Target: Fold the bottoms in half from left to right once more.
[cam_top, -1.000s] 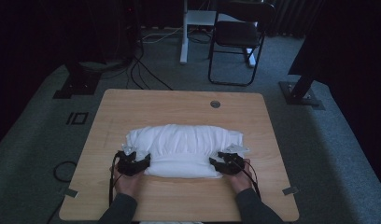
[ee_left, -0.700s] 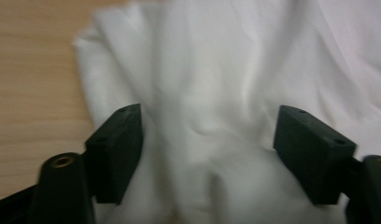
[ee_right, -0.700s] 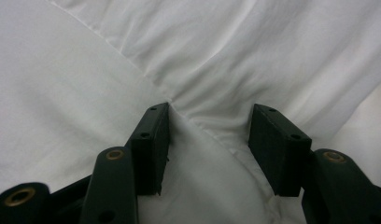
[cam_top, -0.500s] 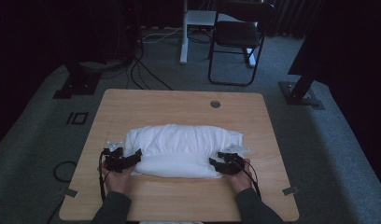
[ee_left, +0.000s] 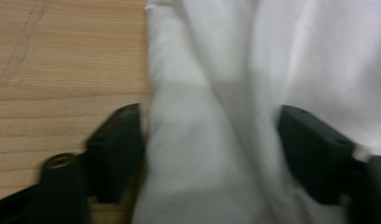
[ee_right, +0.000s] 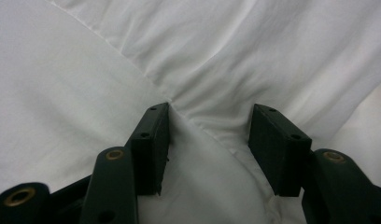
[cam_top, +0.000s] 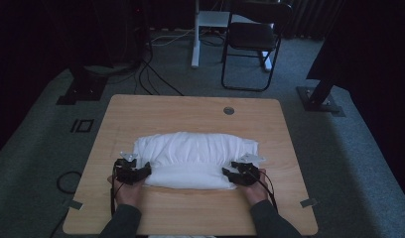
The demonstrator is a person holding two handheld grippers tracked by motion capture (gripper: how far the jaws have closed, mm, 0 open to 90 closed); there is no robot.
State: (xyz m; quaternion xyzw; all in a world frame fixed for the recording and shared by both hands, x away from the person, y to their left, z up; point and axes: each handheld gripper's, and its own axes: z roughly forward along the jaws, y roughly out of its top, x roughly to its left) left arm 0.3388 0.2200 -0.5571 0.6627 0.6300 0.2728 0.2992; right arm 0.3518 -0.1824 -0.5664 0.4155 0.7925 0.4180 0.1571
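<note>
Fingers [ee_right: 151,140] of the right gripper [cam_top: 237,174] stand either side of a bunched ridge of the white cloth [cam_top: 190,158]; in the right gripper view the fabric puckers toward the jaws and fills the gap between them, so this reads as a grasp on a thick gather at the cloth's right end. On the left gripper [cam_top: 138,173] the jaws have just been closing. Its own view shows a rolled fold of cloth [ee_left: 212,140] between the pads, the left pad [ee_left: 116,149] against the fabric's edge, yet the picture is blurred and I cannot tell whether the pads press or merely bracket it.

Location: the cloth lies folded into a long band across the middle of the wooden table [cam_top: 141,114], its near edge doubled into a thicker roll. Each gripper sits at one end of that near edge, level with the other.

Assessment: the symmetric placement serves to carry the whole near edge evenly, so the next fold or roll goes over straight rather than skewed. The left hold appears unsettled; a lift now risks that end slipping.
</note>
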